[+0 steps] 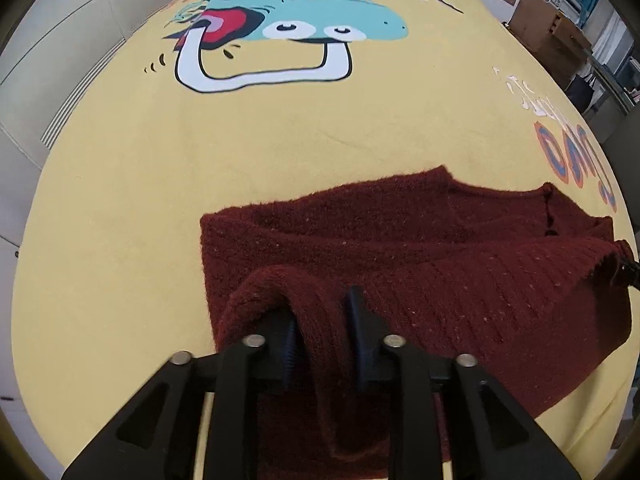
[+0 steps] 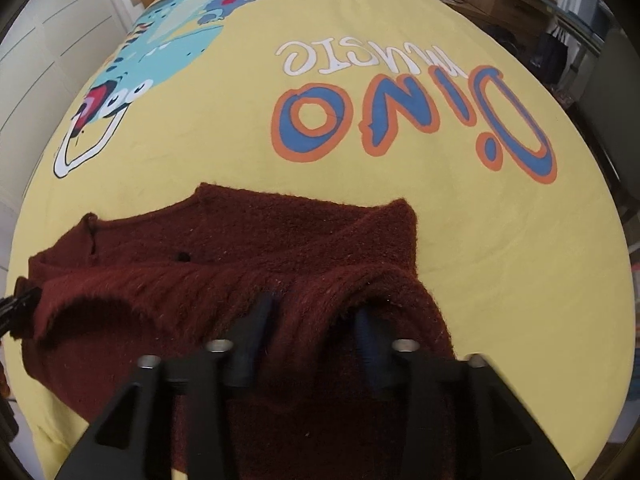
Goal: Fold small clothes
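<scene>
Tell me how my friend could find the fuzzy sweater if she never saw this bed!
Look for the big yellow bedsheet with a cartoon dinosaur and the words "DINO MUSIC". Near its close edge lies the sweater, with the left gripper and right gripper each pinching its hem. It is the only dark red, fuzzy knitted thing on the sheet.
</scene>
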The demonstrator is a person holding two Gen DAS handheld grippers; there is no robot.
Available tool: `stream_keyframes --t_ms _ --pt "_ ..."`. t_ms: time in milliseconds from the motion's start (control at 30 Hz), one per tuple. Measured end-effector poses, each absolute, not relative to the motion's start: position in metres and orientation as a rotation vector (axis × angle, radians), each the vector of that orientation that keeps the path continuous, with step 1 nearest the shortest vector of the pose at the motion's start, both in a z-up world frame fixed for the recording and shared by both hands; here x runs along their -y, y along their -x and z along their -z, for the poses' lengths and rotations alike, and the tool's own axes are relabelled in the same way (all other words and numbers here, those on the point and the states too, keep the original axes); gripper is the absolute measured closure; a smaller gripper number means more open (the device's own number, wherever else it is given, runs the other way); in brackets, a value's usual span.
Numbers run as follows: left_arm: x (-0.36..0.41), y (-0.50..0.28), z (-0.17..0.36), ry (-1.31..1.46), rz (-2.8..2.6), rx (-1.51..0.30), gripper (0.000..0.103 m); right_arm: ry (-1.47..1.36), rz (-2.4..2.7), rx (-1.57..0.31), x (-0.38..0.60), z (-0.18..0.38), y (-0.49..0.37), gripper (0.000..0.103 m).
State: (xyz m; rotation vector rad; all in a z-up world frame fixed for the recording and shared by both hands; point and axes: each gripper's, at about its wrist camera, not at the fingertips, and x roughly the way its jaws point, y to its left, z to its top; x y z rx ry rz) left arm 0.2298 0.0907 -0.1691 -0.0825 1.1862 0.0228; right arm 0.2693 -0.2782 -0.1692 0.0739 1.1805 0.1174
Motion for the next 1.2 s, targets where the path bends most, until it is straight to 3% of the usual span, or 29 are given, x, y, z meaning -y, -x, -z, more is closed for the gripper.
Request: stream_keyframes --t_ms 33,100,167,300,433,533,1000,1200 --pt "-0.089 -0.229 0.165 0.088 -0.018 -1.178 0.055 -0.068 -0.113 -1.162 0.278 0.164 -0.267 0.041" --pt "-0.085 -0.227 0.158 0.103 -0.006 -1.163 0.038 -0.066 -0.119 -1.133 0.277 0.153 -0.265 0.026" --pt "-0.080 -0.225 0.153 0.082 -0.006 -1.148 0.036 -0.064 -0.137 -1.102 0.275 0.141 -0.261 0.022" --pt "-0.067 -0.218 0.136 0.049 0.007 -1.088 0.006 -0.014 -0.160 -1.056 0.264 0.122 -0.251 0.019" --pt "-0.054 -0.209 0.122 0.055 0.036 -1.042 0.001 0.015 -0.206 -1.022 0.246 0.113 -0.234 0.016" --pt "-0.040 -0.197 0.119 0.032 0.067 -1.008 0.001 0.043 -0.230 -1.003 0.230 0.120 -0.215 0.000" --pt "0.007 -0.164 0.209 -0.048 0.118 -1.128 0.001 0.086 -0.223 -1.055 0.202 0.206 -0.160 0.000" --pt "-0.014 -0.165 0.207 -0.018 0.065 -1.106 0.001 0.031 -0.192 -1.048 0.233 0.212 -0.159 0.000"
